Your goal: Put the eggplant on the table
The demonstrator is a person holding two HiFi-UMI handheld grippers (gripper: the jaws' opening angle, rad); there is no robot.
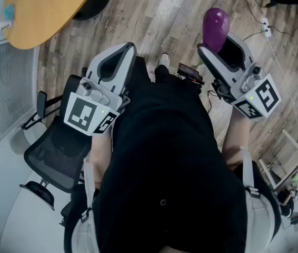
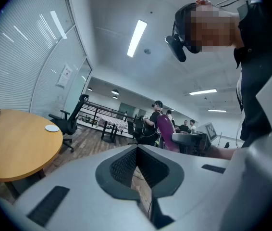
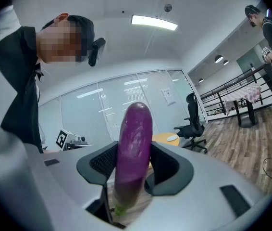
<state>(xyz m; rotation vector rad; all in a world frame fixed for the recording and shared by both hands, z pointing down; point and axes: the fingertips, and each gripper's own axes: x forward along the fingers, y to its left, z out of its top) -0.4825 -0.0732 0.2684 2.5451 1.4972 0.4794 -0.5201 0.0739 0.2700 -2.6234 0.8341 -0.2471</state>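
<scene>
1. Nearest us, our left gripper (image 1: 118,62) is empty, jaws together.
2. Our right gripper (image 3: 133,170) has its jaws clamped on the eggplant (image 3: 135,143), which stands upright between them, stem end down, rounded tip well above the jaws.
3. Farther off, the round desk (image 1: 43,9) lies ahead to our left, well apart from the eggplant.

The right gripper (image 1: 225,51) is gripping the purple eggplant (image 1: 215,25) over the wooden floor (image 1: 154,15). The left gripper (image 1: 118,62) is hovering near a black office chair (image 1: 54,152), with the round table (image 1: 43,9) sitting well apart.
</scene>
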